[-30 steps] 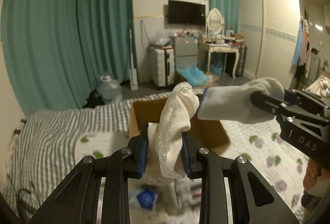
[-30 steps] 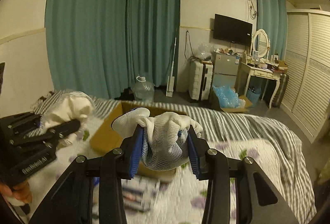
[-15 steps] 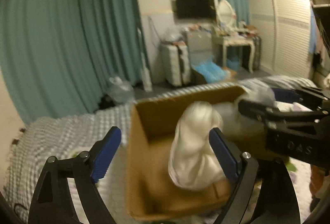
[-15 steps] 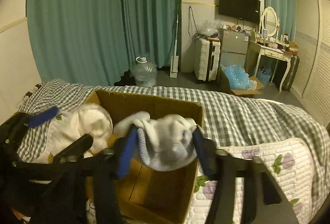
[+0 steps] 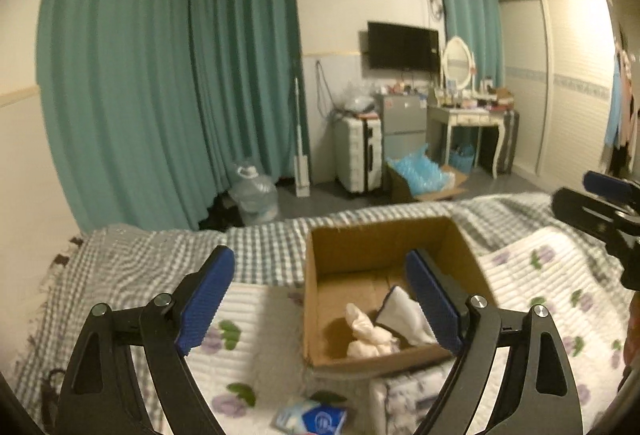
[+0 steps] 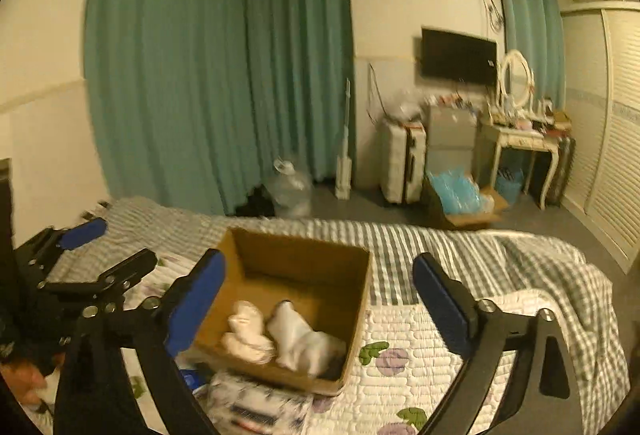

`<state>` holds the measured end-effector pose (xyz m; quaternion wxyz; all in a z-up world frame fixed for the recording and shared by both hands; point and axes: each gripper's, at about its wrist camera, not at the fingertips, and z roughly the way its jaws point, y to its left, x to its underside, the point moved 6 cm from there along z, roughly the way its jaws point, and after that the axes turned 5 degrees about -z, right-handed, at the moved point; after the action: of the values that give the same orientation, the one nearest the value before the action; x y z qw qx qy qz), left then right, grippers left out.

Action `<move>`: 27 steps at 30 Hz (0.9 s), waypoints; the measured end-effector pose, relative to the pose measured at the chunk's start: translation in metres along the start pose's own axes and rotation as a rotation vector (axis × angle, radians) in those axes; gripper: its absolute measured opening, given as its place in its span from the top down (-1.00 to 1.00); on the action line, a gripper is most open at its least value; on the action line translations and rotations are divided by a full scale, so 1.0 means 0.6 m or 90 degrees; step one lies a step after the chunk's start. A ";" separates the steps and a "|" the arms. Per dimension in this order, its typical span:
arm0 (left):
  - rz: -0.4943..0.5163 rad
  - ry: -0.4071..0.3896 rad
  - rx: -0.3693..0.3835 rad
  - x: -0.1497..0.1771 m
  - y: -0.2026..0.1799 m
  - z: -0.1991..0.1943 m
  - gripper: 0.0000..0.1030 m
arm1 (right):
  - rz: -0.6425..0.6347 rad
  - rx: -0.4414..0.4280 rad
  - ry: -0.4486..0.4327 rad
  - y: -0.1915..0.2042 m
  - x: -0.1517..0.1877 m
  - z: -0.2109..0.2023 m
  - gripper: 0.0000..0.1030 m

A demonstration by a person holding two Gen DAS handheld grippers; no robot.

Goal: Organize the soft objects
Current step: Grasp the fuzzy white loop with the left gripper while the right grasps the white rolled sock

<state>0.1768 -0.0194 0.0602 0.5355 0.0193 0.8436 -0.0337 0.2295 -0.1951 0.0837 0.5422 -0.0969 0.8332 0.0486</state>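
1. The cream sock (image 5: 370, 335) and white sock (image 5: 406, 317) lie in the cardboard box (image 5: 384, 239) on the bed (image 5: 152, 263).
2. They look light and limp; pinch a bunched fold.
3. Left gripper (image 5: 320, 299) and right gripper (image 6: 320, 303): jaws wide apart, holding nothing.
4. 1 second ago each clamped 1 sock.
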 end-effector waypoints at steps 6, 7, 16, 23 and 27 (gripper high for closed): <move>-0.003 -0.001 0.018 0.013 0.011 -0.095 -0.72 | -0.005 0.010 -0.019 0.022 -0.010 -0.133 -0.96; -0.002 -0.001 0.010 0.018 0.010 -0.102 -0.72 | -0.008 0.011 -0.017 0.027 -0.006 -0.146 -0.96; -0.052 0.073 -0.030 0.172 0.056 -0.112 -0.72 | -0.058 0.004 0.056 0.117 0.129 -0.153 -0.96; -0.067 0.177 -0.039 0.317 0.062 -0.049 -0.72 | -0.042 -0.054 0.191 0.163 0.306 -0.036 -0.95; -0.083 0.232 -0.033 0.365 0.069 -0.014 -0.72 | -0.057 -0.070 0.255 0.186 0.374 0.021 -0.85</move>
<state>0.0786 0.0218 -0.1357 0.3712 -0.0430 0.9266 -0.0425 0.1285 -0.1084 -0.1287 0.3612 -0.1707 0.9154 0.0495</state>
